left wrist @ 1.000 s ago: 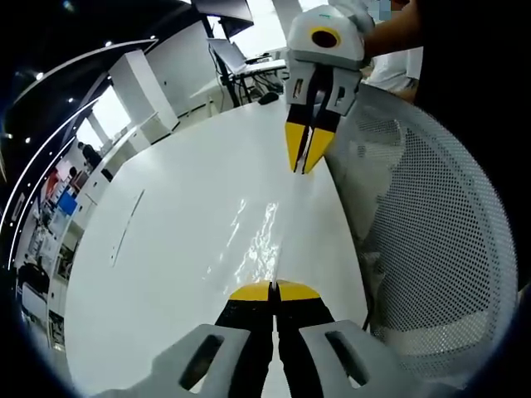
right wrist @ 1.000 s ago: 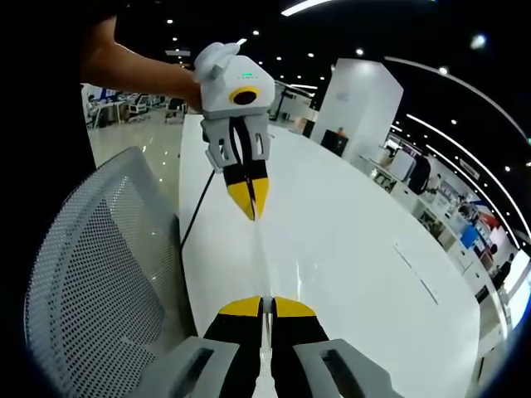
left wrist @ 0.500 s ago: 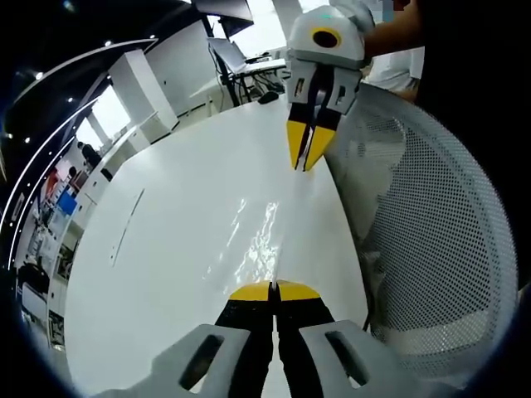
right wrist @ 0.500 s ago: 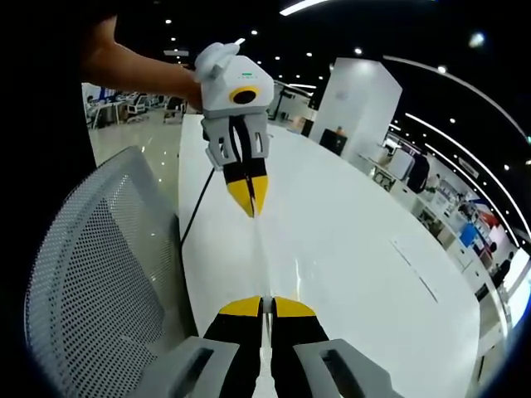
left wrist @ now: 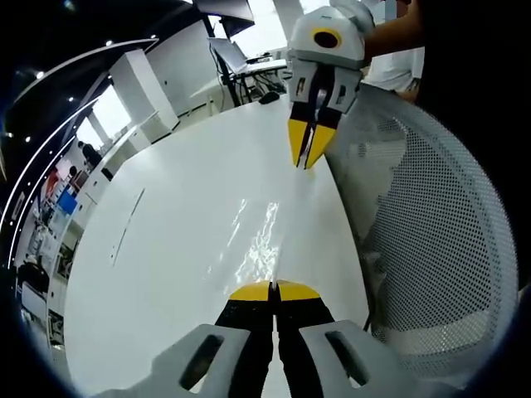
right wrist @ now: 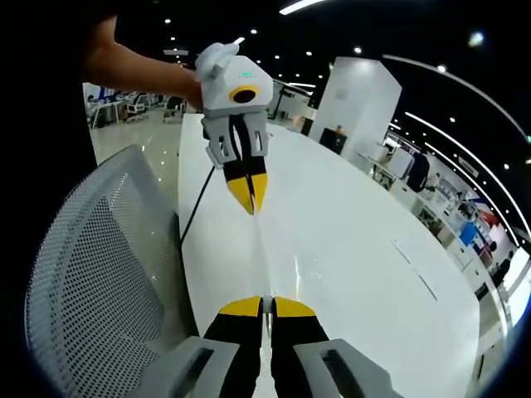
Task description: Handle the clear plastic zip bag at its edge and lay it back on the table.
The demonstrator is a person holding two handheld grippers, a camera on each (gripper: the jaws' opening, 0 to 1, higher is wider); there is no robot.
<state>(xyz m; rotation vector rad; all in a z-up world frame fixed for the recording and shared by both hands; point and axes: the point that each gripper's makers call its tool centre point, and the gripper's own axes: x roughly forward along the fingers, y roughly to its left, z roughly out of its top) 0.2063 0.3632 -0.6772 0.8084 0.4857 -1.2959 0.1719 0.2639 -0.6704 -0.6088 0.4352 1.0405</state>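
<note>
The clear plastic zip bag [left wrist: 264, 239] hangs stretched just above the white table [left wrist: 158, 249], showing mostly as glints. My left gripper [left wrist: 272, 289] is shut on its near edge. At the far end, my right gripper [left wrist: 305, 162], held by a person's hand, pinches the opposite edge with its yellow tips together. In the right gripper view the bag [right wrist: 262, 265] appears edge-on as a thin line running from my right gripper [right wrist: 265, 305] up to the left gripper [right wrist: 250, 207], both shut on it.
A white mesh office chair [left wrist: 440, 240] stands tight against the table's edge, also on the left in the right gripper view [right wrist: 91, 282]. A black cable [right wrist: 194, 214] hangs off the table edge [right wrist: 187, 274]. Open-plan office desks and people lie beyond.
The right gripper has risen very slightly in the left gripper view. Otherwise both grippers and the bag stay put.
</note>
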